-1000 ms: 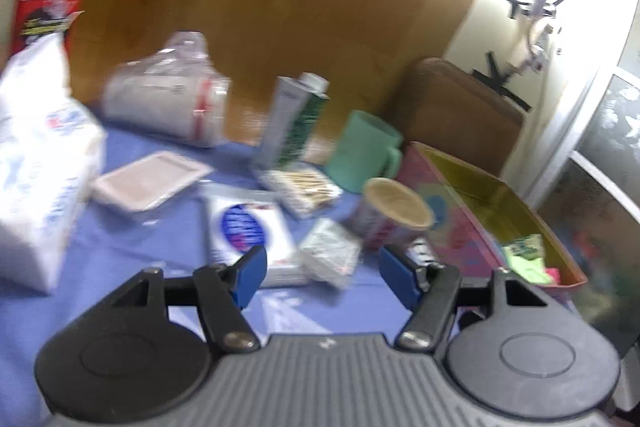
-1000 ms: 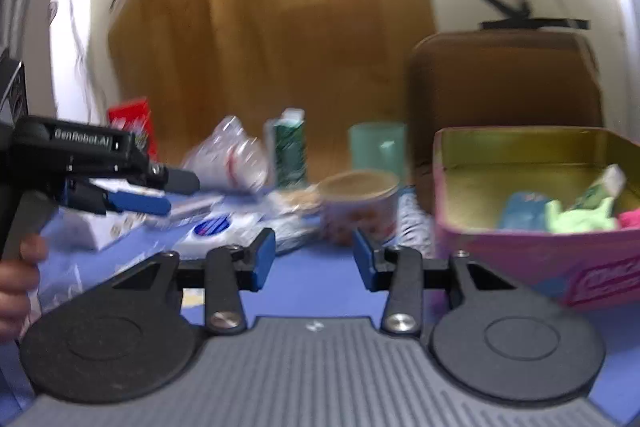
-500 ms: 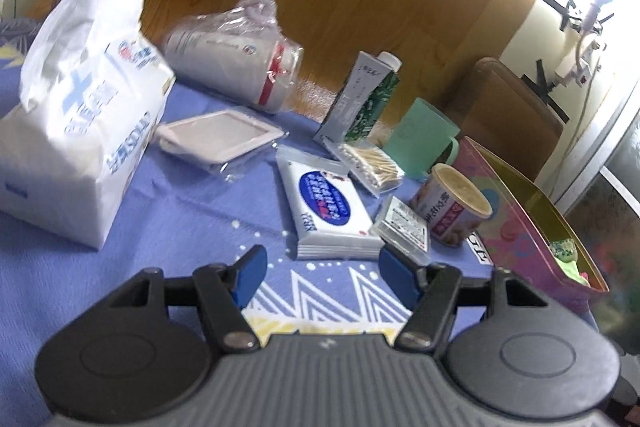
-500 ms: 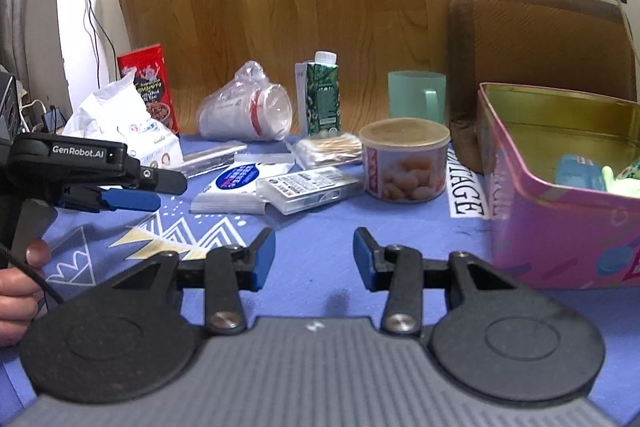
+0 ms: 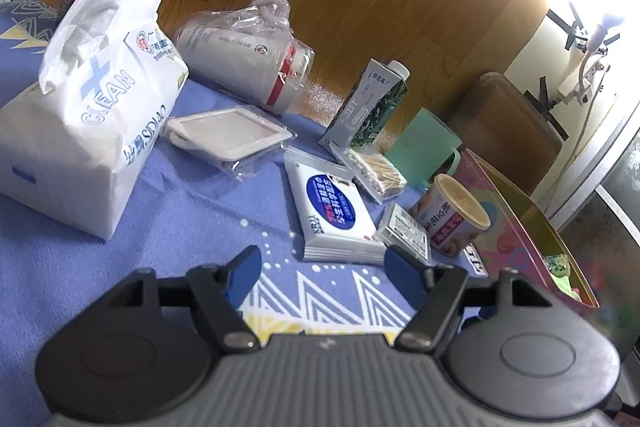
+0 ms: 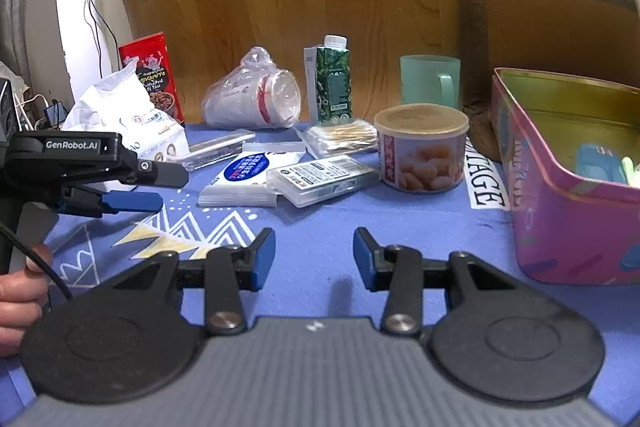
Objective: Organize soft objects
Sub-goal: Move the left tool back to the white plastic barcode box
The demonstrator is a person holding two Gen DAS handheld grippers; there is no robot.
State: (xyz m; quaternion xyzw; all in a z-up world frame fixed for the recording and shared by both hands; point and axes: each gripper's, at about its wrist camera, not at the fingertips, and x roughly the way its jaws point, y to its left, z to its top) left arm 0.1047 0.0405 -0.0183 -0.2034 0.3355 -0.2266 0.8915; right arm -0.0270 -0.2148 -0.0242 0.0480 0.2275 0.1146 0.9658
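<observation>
- The left gripper [image 5: 322, 263] hovers low over the blue patterned worktop [image 5: 192, 211]; its blue-tipped jaws are opening, with nothing between them.
- Just beyond those jaws, centre frame, lies the flat white wet-wipe packet with a blue oval label [image 5: 330, 213], touching a small clear plastic case [image 5: 406, 233] on its right.
- The right gripper [image 6: 314, 253] sits at lower centre of its view, jaws apart and empty above bare cloth.
- A large white soft tissue pack [image 5: 86, 131] stands at left.
- The pink metal tin with gold inside [image 6: 560, 187] stands at right, holding a few soft coloured items.
- A hand [image 6: 18, 301] at lower left grasps the left gripper's handle.
</observation>
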